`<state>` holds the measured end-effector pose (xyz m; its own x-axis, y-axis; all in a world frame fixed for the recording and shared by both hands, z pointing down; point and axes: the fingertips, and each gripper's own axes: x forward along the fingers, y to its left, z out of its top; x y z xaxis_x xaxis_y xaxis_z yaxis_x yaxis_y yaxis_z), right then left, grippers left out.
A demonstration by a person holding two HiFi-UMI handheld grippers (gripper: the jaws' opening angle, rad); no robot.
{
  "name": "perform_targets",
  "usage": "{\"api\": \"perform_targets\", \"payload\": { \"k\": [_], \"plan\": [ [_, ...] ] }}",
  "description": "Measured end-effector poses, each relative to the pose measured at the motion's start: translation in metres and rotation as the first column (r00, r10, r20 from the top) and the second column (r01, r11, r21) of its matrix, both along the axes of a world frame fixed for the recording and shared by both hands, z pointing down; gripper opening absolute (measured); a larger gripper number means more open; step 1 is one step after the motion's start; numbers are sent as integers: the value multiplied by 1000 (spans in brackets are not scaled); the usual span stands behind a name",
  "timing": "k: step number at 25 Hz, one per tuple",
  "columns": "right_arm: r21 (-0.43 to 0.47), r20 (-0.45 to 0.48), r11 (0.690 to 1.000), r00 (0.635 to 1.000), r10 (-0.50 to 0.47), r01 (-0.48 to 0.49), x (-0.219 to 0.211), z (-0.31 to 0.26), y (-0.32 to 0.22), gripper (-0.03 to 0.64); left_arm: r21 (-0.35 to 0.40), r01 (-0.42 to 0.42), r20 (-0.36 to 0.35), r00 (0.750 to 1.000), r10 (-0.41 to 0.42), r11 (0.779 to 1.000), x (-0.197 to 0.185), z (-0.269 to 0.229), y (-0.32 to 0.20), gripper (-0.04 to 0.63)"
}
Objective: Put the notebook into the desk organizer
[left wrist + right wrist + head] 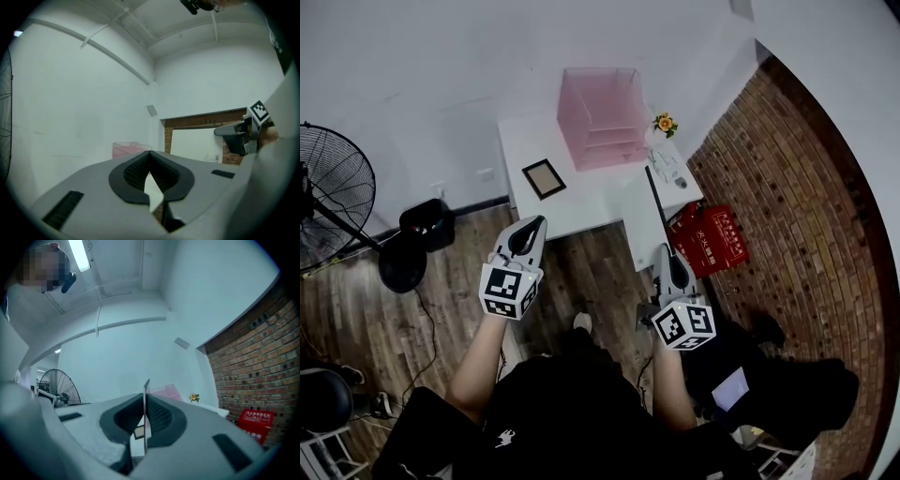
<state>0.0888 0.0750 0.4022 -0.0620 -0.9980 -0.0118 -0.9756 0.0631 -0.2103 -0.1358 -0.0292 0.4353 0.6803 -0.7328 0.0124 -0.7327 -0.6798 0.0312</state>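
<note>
The notebook (544, 178), brown with a dark border, lies flat on the white table (591, 206). Behind it on the same table stands the pink see-through desk organizer (602, 117), also seen in the left gripper view (129, 149) and the right gripper view (165, 391). My left gripper (537, 222) is over the wood floor just short of the table's front edge, its jaws (150, 153) shut with nothing between them. My right gripper (662, 249) is beside the table's front right corner, level, its jaws (145, 394) shut and empty. Neither gripper touches the notebook.
A small pot of flowers (665, 123) and white items (666, 167) sit at the table's right end. A red crate (711, 240) lies by the brick wall (787, 206). A standing fan (333, 197) and a black stool (403, 262) are on the left.
</note>
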Motion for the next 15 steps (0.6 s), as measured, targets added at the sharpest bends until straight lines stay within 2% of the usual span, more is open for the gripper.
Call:
{"api": "perform_targets", "payload": {
  "k": [9,15],
  "plan": [
    [10,28,998,998,-55,55,66,-1,-71,11,-20,24,-1,1000,-24,1000,59,-9,-53,0],
    [15,23,994,994,-106,105,107,2,-120,11,-10,77,39,996,-76,997,98,-10,-89,0]
  ]
}}
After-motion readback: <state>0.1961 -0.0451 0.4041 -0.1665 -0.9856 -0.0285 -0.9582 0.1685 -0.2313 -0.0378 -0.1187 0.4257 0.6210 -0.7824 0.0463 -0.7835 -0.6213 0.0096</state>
